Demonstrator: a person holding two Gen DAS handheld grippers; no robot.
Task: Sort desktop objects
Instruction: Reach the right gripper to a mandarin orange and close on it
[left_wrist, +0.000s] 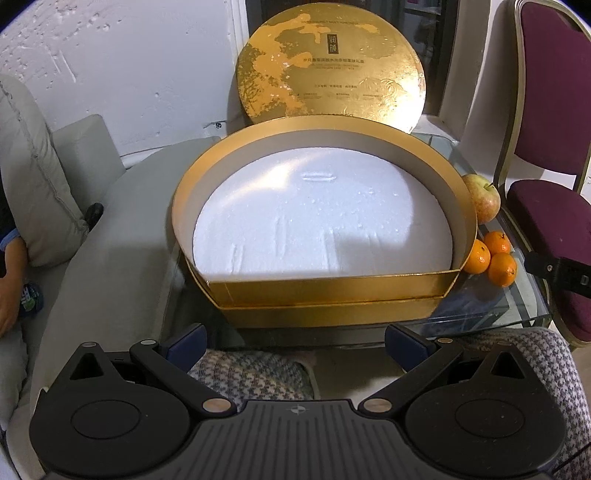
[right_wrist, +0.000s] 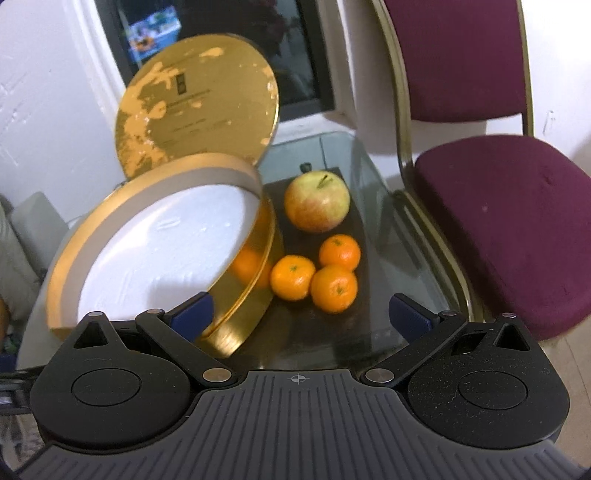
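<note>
Left gripper (left_wrist: 295, 341) hovering at the near edge of the table, matte black linkage arms and blue fingertips (left_wrist: 186, 345) spread wide, holding nothing. Right gripper (right_wrist: 301, 314) likewise gaping and empty, its ribbed grey body filling the near part of the right wrist view.

Just beyond the left gripper, sitting on the table: a gold box (left_wrist: 325, 291), round with one flat near side, smooth metallic card outside, pale grey lining inside, a white grainy foam pad (left_wrist: 317, 225) covering its floor. Behind it, leaning upright against the far wall and window frame: a round gold lid (left_wrist: 330, 66), embossed, blotched with brighter gold, bearing small print too fine for reading.

Lying right of the box, beyond the right gripper: an apple (right_wrist: 317, 201), yellow-green blushing red, stem up, and nearer, three tangerines (right_wrist: 314, 273), glossy, dimpled, bunched together and touching. The nearest-left one almost touching the box wall, reflecting orange in the gold.

Bearing all of it: a glass table (right_wrist: 343, 155), clear with rounded edges, a dark panel showing beneath the fruit. Further right, standing by: a chair (right_wrist: 491, 206) in plum fabric with a dull brass-coloured frame. To the left, grey cushions (left_wrist: 40, 177). Behind, a white rough-plastered wall (left_wrist: 129, 55). Nearest of all, houndstooth fabric (left_wrist: 255, 373) below the left gripper.
</note>
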